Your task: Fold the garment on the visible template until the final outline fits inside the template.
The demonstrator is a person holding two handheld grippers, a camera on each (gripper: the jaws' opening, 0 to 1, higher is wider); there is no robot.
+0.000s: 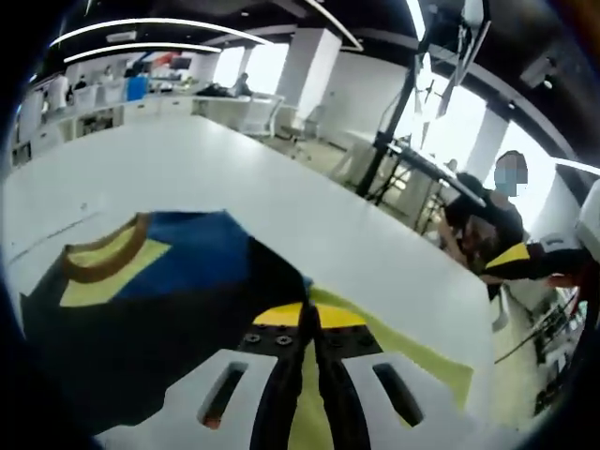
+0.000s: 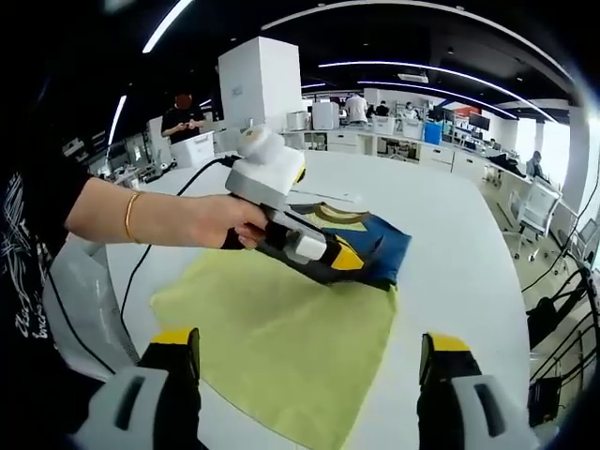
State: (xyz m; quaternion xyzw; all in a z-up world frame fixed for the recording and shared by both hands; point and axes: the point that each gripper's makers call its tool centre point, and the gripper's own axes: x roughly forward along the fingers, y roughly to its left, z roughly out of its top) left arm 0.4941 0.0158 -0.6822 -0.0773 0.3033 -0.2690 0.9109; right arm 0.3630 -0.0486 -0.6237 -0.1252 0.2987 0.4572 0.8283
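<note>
Folded blue-and-yellow garment (image 2: 361, 239) lies at the far right edge of the yellow-green template (image 2: 281, 333) on the white table (image 2: 459, 234). Left gripper (image 2: 330, 261), jaws closed, pinches its near edge; right gripper (image 2: 305, 361) hangs wide open, empty. Folding appears nearly complete; centring within the template remains.

Your right gripper (image 2: 309, 361) had loads of room: jaws wide apart over the yellow template (image 2: 291, 347), nothing in front but flat cloth. Only things in the way were your left gripper (image 2: 352, 262) and hand (image 2: 220, 225), parked on the folded garment (image 2: 380, 246). The table (image 2: 459, 225) beyond was bare white.
</note>
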